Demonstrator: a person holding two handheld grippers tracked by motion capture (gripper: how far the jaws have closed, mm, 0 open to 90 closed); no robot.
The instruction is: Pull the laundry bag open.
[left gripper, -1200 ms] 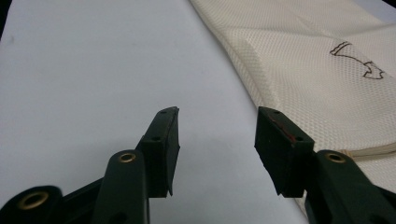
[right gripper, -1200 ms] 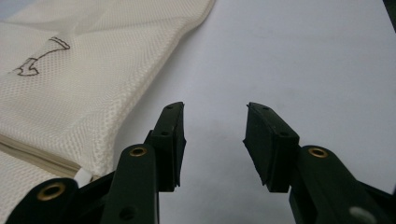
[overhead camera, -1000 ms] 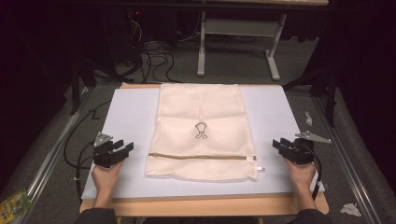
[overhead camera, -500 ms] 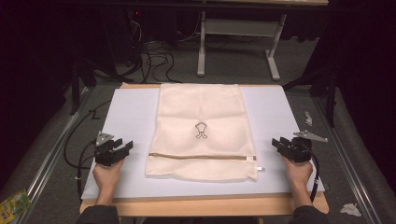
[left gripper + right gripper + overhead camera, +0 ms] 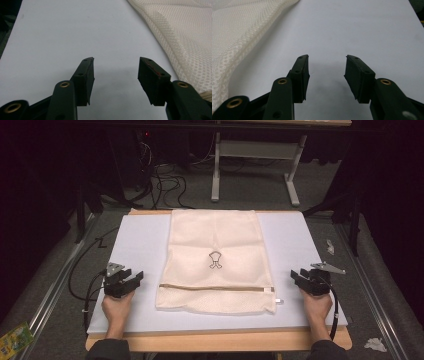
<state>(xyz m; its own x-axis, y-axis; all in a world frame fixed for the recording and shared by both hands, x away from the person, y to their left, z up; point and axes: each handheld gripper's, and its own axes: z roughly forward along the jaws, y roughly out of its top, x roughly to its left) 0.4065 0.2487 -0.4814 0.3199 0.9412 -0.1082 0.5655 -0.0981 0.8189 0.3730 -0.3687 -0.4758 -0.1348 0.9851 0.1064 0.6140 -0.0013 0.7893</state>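
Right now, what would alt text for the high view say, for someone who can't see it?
A cream mesh laundry bag lies flat on a white table, its zipper running across near the person's end. A person's hands hold the left gripper and the right gripper on either side of it, jaws open, touching nothing. Cables and a desk frame sit on the dark floor beyond.
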